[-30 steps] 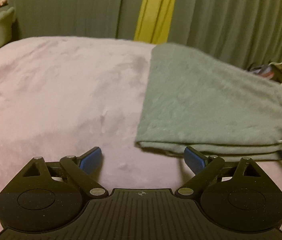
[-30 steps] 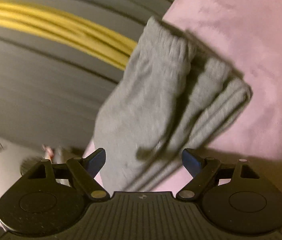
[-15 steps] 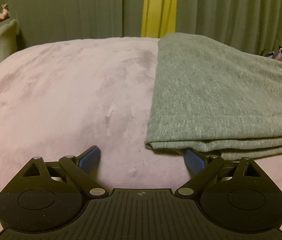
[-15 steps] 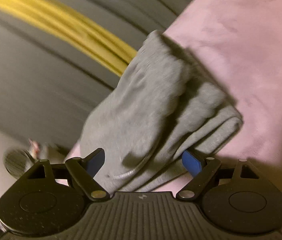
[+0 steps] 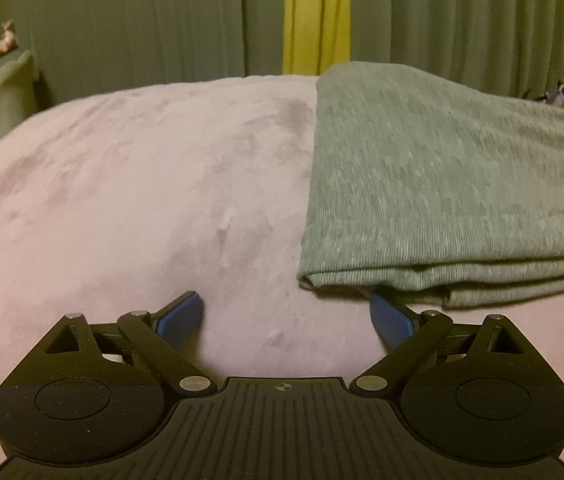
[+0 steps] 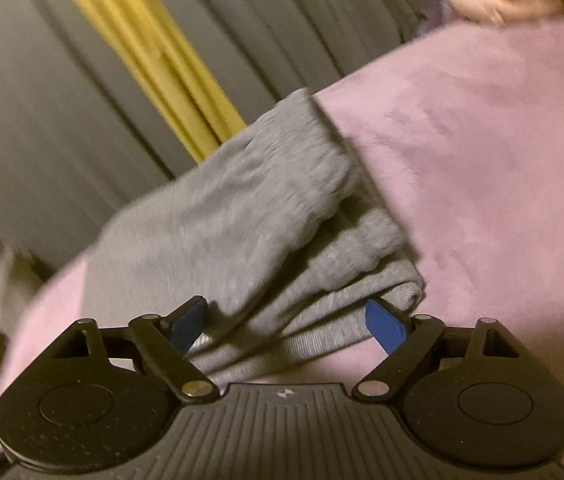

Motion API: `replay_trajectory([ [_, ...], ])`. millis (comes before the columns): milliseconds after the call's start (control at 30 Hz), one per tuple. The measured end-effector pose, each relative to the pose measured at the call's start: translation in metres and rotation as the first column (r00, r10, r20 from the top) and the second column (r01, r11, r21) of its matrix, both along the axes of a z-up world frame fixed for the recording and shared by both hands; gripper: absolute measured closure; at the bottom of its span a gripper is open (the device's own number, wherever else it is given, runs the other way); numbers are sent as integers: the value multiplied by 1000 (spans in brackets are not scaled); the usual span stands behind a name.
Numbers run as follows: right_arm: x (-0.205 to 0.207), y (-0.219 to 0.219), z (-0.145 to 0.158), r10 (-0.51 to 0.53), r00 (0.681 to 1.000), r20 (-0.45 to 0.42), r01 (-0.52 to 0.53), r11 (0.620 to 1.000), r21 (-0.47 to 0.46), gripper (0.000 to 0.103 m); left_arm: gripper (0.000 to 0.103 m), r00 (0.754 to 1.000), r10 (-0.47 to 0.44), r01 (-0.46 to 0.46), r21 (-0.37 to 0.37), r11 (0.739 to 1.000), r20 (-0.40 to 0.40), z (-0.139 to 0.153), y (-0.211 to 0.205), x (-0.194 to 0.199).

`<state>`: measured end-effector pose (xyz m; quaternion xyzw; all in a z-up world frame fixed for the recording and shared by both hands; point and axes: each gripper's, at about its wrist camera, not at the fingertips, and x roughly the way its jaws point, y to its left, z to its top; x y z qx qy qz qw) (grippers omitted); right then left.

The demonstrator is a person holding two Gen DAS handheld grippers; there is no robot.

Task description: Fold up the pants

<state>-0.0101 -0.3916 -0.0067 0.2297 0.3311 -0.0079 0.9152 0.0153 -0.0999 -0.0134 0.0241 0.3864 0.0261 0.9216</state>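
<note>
Nearest in the left wrist view, the left gripper point(image 5: 286, 314) stands wide with nothing between its 2 blue pads, its right pad tucked just under the near left corner of the pants point(image 5: 442, 184). The pants lie folded in stacked layers on the pink blanket point(image 5: 141, 200), their long axis running left to right, reaching rightward away from this gripper. In the blurred right wrist view, the right gripper point(image 6: 288, 320) has just been opening wider; the near edge of the pants sits between its pads, seemingly unpinched. Judged from this, the right hand is nearer the bulk. Beyond hang the grey curtains point(image 5: 141, 20).
</note>
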Motion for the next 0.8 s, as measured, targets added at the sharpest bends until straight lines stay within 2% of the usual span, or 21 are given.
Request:
replay_trajectory([
  [133, -4, 16, 2, -2, 998, -63, -5, 993, -114, 6, 7, 1000, 20, -20, 10, 1000, -14, 3, 1, -5],
  [300, -9, 18, -1, -121, 974, -193, 78, 973, -216, 6, 7, 992, 99, -102, -45, 994, -73, 11, 17, -13],
  [400, -15, 18, -2, -168, 960, -226, 111, 963, -244, 5, 7, 985, 124, -130, -45, 990, -118, 18, 18, -22],
  [533, -33, 32, 9, -219, 951, -220, 139, 934, -328, 5, 8, 989, 74, -79, -30, 996, -130, 29, 10, -44],
  [667, -50, 53, 24, -156, 965, -209, 71, 928, -366, 5, 8, 996, 9, -11, -23, 1000, -84, 44, 3, -74],
  [733, -56, 66, 35, -70, 972, -224, -15, 935, -355, 5, 8, 998, -17, 15, -39, 999, -63, 51, 2, -88],
  [800, -56, 78, 45, 12, 965, -262, -109, 928, -357, 5, 8, 998, -31, 28, -75, 997, -49, 58, 5, -98],
])
